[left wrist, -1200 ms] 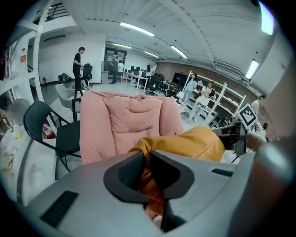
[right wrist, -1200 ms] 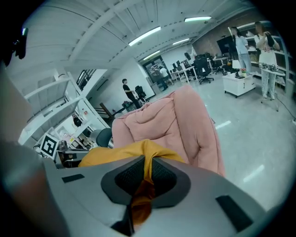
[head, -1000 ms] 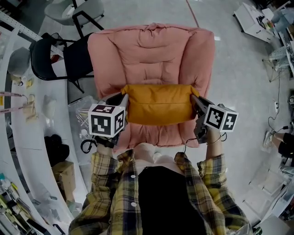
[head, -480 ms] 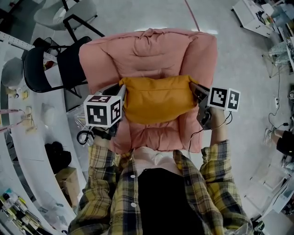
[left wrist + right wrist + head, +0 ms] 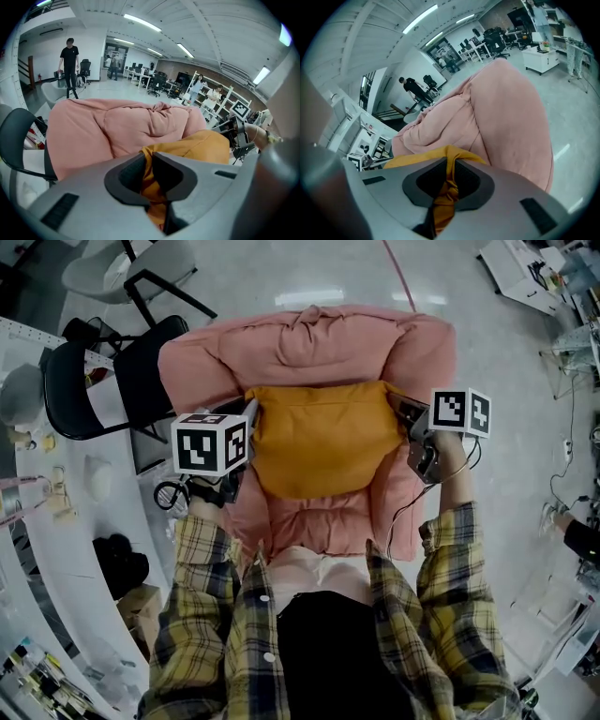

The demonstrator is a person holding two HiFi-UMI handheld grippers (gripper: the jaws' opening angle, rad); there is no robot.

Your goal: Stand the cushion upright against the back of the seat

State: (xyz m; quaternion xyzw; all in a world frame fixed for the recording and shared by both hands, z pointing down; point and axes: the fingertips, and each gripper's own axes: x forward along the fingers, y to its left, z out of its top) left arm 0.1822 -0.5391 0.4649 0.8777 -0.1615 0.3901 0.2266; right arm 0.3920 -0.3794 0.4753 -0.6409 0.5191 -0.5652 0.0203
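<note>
A mustard-orange cushion [image 5: 321, 437] hangs over the seat of a puffy pink armchair [image 5: 309, 343], its top edge close to the pink backrest [image 5: 136, 126]. My left gripper [image 5: 249, 427] is shut on the cushion's upper left corner [image 5: 149, 178]. My right gripper [image 5: 396, 407] is shut on the upper right corner [image 5: 444, 194]. In both gripper views orange fabric is pinched between the grey jaws. The cushion [image 5: 417, 159] faces the head camera, tilted toward upright.
A black chair [image 5: 94, 381] stands left of the armchair, beside a curved white desk [image 5: 56, 521] with clutter. A cable hangs from the right gripper. Bare grey floor [image 5: 497, 381] lies right of the armchair. People stand far off in the room [image 5: 69, 61].
Both grippers carried the cushion away from me toward the backrest. It turned from lying flat and folded to showing its broad face, higher on the seat.
</note>
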